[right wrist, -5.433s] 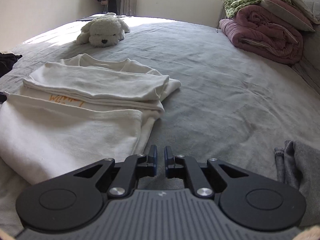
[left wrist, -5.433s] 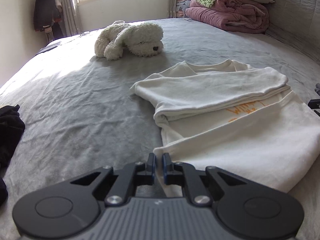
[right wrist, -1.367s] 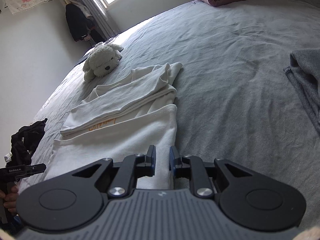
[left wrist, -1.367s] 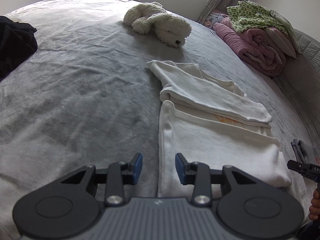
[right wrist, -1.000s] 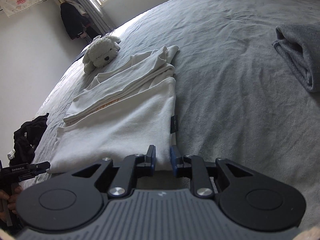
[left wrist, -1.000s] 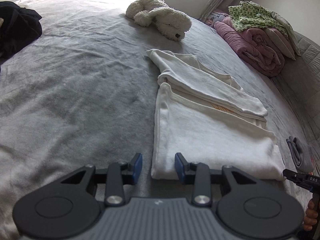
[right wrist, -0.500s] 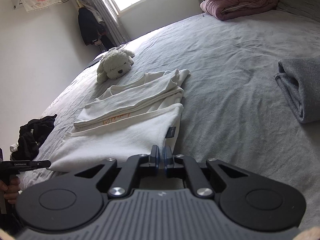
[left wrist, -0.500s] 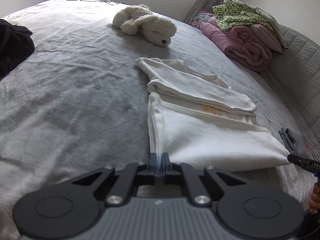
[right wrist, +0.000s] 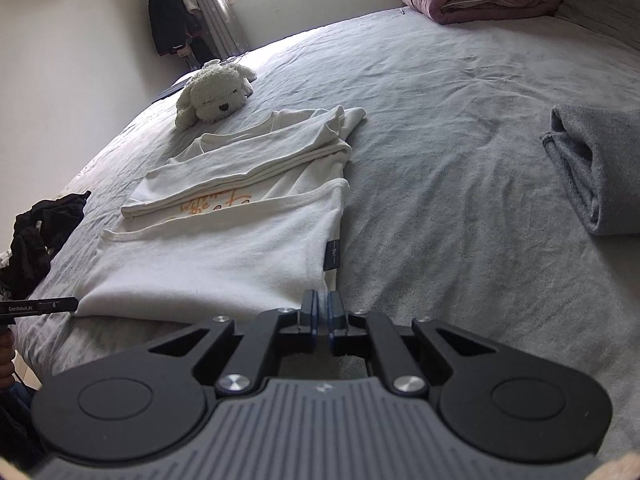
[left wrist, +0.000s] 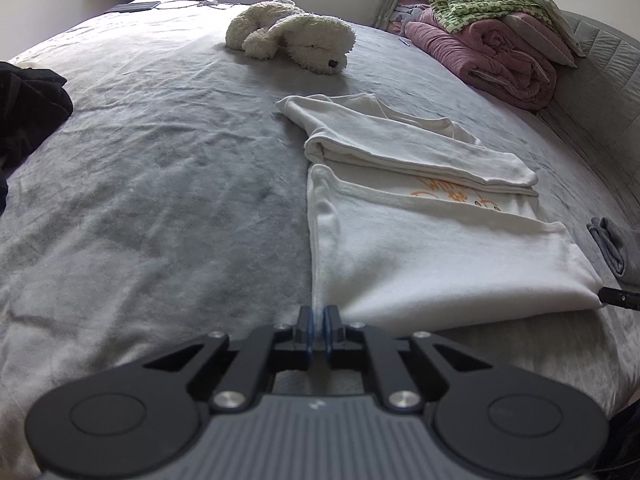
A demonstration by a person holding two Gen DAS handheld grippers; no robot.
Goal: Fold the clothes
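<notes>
A white long-sleeved shirt point(left wrist: 420, 260) with orange print lies partly folded on the grey bed, sleeves laid across its upper half. My left gripper point(left wrist: 319, 312) pinches the shirt's near left corner; its jaws are opening by a hair, and the cloth still sits pressed between the blue pads. In the right wrist view the shirt point(right wrist: 208, 256) spreads to the left, and my right gripper point(right wrist: 322, 298) is shut on its near right corner, just below a small dark label. Each gripper's tip shows in the other's view: right gripper point(left wrist: 620, 298), left gripper point(right wrist: 40, 305).
A white plush dog point(left wrist: 296, 36) lies beyond the shirt. Rolled pink and green quilts point(left wrist: 500, 48) are stacked at the far right by the headboard. A folded grey cloth point(right wrist: 600, 168) lies right of the shirt. Black clothes point(left wrist: 28, 108) are heaped at the left edge.
Both grippers were open around the shirt's near corners a second ago and have since closed on them. Both views have rolled a little.
</notes>
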